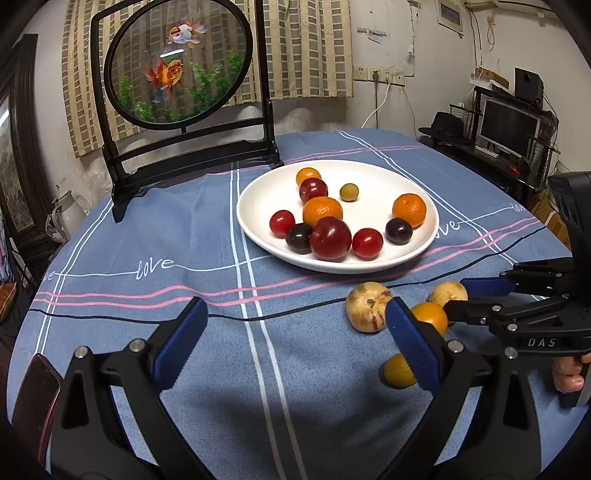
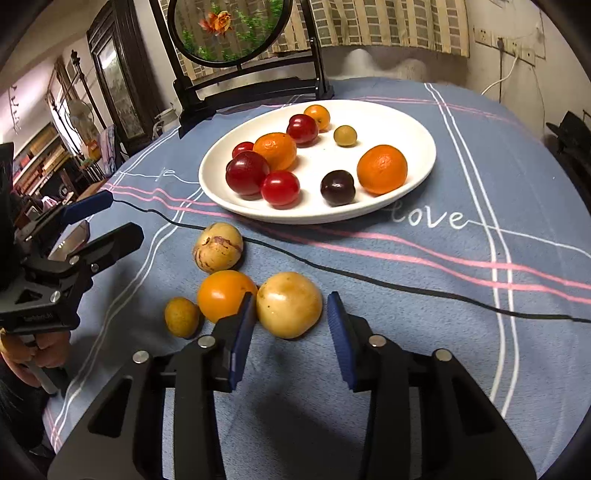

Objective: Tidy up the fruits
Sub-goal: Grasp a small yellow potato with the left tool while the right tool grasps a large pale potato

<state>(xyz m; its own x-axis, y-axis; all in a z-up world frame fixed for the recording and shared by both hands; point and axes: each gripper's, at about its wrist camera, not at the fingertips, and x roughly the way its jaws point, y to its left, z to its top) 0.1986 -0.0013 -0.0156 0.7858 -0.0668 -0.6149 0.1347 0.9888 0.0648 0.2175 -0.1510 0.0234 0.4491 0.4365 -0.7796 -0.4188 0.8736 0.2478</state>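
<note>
A white plate holds several fruits: oranges, red plums, dark plums and a small green one. Loose on the blue cloth lie a pale speckled fruit, an orange fruit, a pale yellow fruit and a small yellow-brown fruit. My right gripper is open, its pads on either side of the pale yellow fruit, not touching it. My left gripper is open and empty above the cloth, left of the loose fruits.
A black framed round goldfish screen stands behind the plate. A black cable crosses the cloth in front of the plate. A dark phone lies at the table's left edge.
</note>
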